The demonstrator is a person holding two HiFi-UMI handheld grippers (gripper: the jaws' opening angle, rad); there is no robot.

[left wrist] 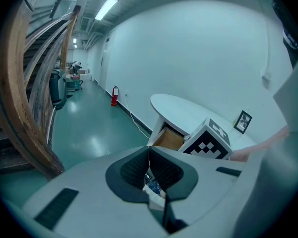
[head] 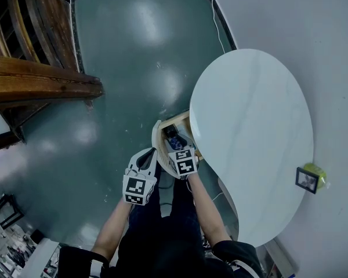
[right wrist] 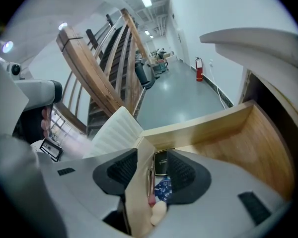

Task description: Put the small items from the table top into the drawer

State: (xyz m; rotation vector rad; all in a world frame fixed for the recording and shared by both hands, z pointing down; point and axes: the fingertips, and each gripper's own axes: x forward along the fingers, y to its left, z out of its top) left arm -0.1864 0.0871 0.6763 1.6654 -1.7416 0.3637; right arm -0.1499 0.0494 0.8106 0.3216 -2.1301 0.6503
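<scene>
Drawer (head: 178, 119) stands pulled out from under the left edge of the white oval table (head: 249, 126), over the green floor (head: 122, 68).

Far left, head view: wooden staircase rails (head: 40, 86), well apart from the drawer.

Left gripper (head: 148, 156): held just left of the drawer's white front, not touching it as far as the head view shows. In its own view the left gripper (left wrist: 148, 155) has its dark pads (left wrist: 131, 167) met at the tips, with nothing clamped between them. Beyond it, the open drawer (left wrist: 168, 139) and the table top.

Right gripper (head: 177, 149): sits at the drawer's front edge. In its own view the right gripper (right wrist: 151, 155) has its jaws parted and astride the drawer's wooden front wall (right wrist: 139, 182). One pad is outside the wall and the other inside the box; the gap is wider than the board, so no grip on it.

Drawer contents, seen between the right jaws: a flat black device (right wrist: 161, 162), a thin pen-like item (right wrist: 150, 182), a blue patterned item (right wrist: 164, 187) and a cream rounded piece (right wrist: 158, 213). Remaining drawer floor (right wrist: 228, 148) is bare wood.

Right: a small picture frame (head: 307, 179) stands at the table's far right edge, near the wall.
</scene>
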